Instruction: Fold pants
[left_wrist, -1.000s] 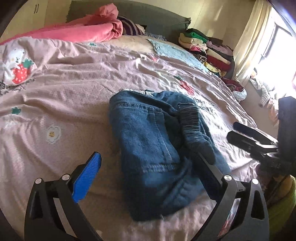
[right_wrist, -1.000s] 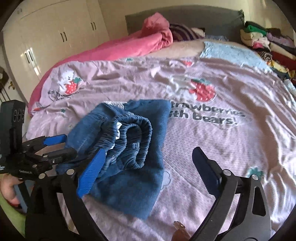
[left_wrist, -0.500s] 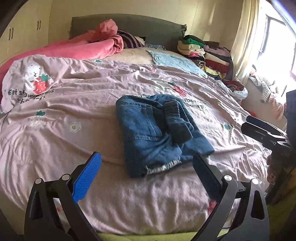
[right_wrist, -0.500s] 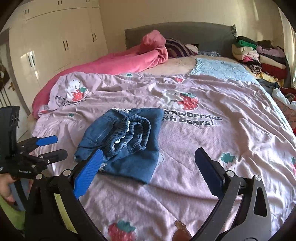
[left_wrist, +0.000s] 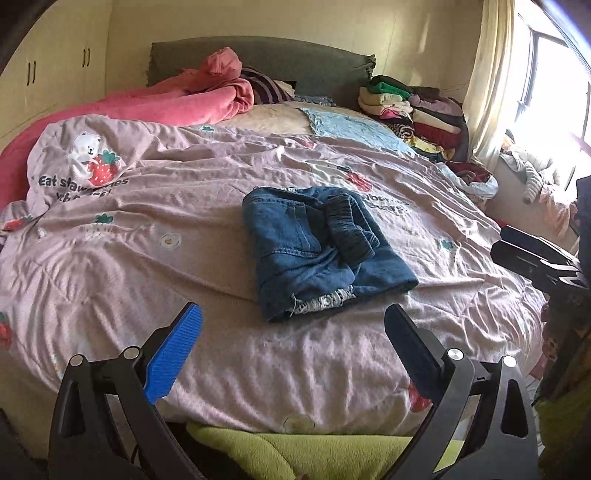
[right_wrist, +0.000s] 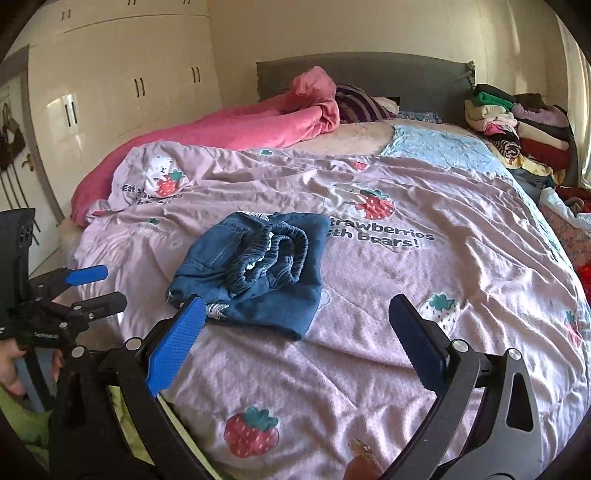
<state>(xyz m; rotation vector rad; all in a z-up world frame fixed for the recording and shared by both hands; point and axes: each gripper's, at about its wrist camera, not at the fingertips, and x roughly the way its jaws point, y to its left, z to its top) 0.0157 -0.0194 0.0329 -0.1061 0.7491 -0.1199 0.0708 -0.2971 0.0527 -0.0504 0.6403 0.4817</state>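
Pants (left_wrist: 321, 251) lie folded in a denim bundle on the pink bedspread (left_wrist: 147, 229), mid-bed. My left tool (left_wrist: 293, 334) and right tool (right_wrist: 297, 326) hover apart from them, both spread wide, empty.

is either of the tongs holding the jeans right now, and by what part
Nothing is held. Both the left tongs and right tongs are open and clear of the folded jeans, which lie on the bedspread.

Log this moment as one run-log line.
stage: fold done, tongs clear | pants: folded bundle on bedspread, elastic waistband on top | left tongs: open, empty | right tongs: open, empty
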